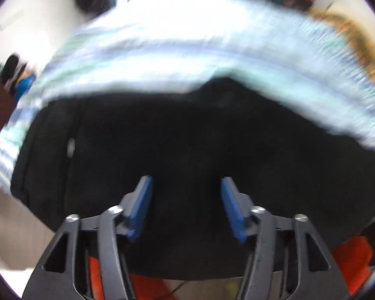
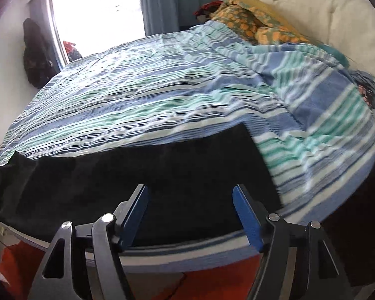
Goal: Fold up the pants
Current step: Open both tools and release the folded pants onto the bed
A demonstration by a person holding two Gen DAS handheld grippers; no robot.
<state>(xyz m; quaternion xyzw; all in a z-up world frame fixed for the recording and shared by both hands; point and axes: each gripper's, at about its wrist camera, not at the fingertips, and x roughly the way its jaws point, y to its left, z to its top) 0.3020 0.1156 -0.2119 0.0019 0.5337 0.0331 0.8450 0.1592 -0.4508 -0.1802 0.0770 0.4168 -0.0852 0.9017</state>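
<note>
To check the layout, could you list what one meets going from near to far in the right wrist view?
Right gripper → black pants → striped bedspread → orange floral pillow → window.

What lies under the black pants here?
The black pants lie flat on the blue, green and white striped bedsheet, which shows around them. The sheet directly beneath them is covered, so anything else there is hidden.

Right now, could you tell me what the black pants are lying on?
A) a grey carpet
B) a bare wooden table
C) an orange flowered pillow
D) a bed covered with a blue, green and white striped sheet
D: in the right wrist view the flat black fabric pants lie along the near edge of the blue, green and white striped bed sheet, with both open claws above them.
</note>
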